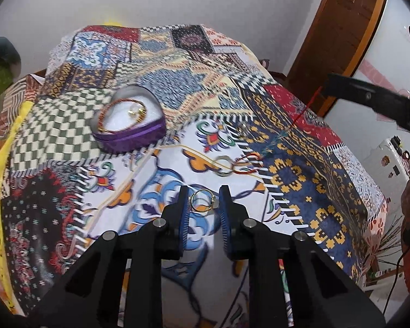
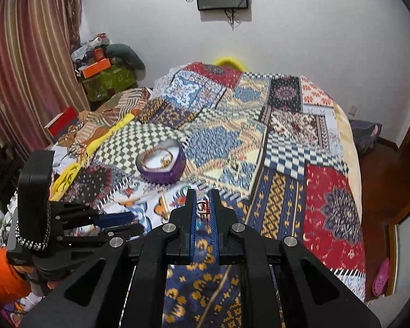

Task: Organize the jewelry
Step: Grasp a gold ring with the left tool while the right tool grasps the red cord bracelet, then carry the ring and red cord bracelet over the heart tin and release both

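Observation:
A thin gold ring (image 1: 203,201) sits pinched between the blue pads of my left gripper (image 1: 203,195), just above the patterned cloth. My right gripper (image 2: 203,201) is shut on a red cord (image 2: 205,207). In the left wrist view the right gripper (image 1: 325,88) hangs at the upper right, with the red cord (image 1: 303,110) trailing down to the cloth. A purple jewelry box (image 1: 128,134) with white lining lies open farther back and holds gold bangles (image 1: 135,112). The left gripper (image 2: 117,222) shows at the left of the right wrist view, nearer than the box (image 2: 161,173).
Loose rings and red-gold bangles (image 1: 240,164) and a thin gold chain (image 1: 177,147) lie on the patchwork cloth (image 1: 300,180). A wooden door (image 1: 339,27) stands at the right. Boxes and bags (image 2: 101,73) are piled by a striped curtain (image 2: 27,68) at the left.

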A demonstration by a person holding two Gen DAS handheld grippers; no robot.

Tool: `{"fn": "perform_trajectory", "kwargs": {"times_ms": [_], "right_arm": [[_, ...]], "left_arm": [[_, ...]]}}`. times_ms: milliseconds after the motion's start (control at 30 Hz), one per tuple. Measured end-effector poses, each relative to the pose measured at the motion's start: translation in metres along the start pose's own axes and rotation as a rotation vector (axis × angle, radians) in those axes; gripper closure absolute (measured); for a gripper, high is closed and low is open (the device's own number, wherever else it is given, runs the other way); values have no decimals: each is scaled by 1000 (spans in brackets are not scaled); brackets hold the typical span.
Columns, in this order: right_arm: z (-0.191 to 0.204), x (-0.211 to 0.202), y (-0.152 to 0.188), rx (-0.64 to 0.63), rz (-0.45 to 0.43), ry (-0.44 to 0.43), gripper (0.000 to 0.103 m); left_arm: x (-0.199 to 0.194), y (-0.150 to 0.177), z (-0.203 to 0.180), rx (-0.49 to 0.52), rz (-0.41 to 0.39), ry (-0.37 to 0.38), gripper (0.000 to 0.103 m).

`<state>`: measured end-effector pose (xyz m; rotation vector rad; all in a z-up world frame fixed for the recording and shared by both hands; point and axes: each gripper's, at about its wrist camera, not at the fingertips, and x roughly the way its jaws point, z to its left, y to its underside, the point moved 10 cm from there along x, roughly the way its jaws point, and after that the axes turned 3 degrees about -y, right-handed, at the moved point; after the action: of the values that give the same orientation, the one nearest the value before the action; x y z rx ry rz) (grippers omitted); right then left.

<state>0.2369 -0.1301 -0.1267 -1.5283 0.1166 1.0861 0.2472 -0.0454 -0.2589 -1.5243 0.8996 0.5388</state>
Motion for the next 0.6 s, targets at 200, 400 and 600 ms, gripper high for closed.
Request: {"fn": "perform_trajectory", "kwargs": {"times_ms": [200, 400, 600], "right_arm": [[15, -8, -30, -30, -55, 5, 95], [29, -10, -56, -66, -92, 13, 95], [41, 7, -71, -76, -88, -1, 95]], "left_arm": [[-25, -18, 25, -18, -63, -37, 83], [-46, -40, 50, -32, -123, -76, 83], [-58, -61, 68, -29, -168, -106, 83]]}}
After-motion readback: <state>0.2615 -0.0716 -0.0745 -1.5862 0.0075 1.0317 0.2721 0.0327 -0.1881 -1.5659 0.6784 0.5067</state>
